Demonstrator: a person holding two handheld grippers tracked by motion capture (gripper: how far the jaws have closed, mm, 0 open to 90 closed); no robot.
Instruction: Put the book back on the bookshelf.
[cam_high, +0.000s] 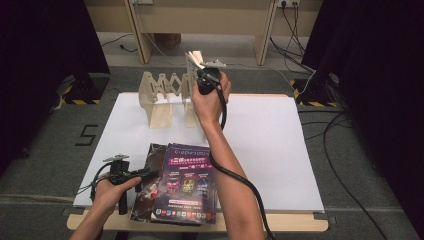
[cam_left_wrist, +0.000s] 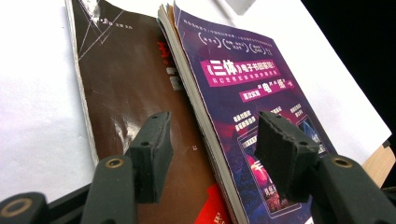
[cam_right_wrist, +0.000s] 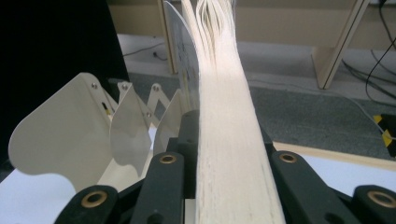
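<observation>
**Above the rack, one book is held; two more wait near the table edge**

At the far side of the white table (cam_high: 280, 150), the right gripper (cam_high: 204, 80) holds a book (cam_right_wrist: 229, 140) with its jaws pressed on both sides of the page block, just over the wooden folding rack (cam_high: 162, 97). The book stands on edge, pages fanning at the top, probably because it must go down upright between the rack's pale dividers (cam_right_wrist: 60, 140). I judge the grip sits low so the upper part stays free to enter a slot.

Near the person, the left gripper (cam_left_wrist: 212, 140) has its jaws wide apart and takes nothing. They stand either side of the purple magazine's (cam_high: 187, 182) page edge, which overlaps the brown book (cam_left_wrist: 126, 84). It seems to wait there, perhaps ready to steady or take the next one.
</observation>
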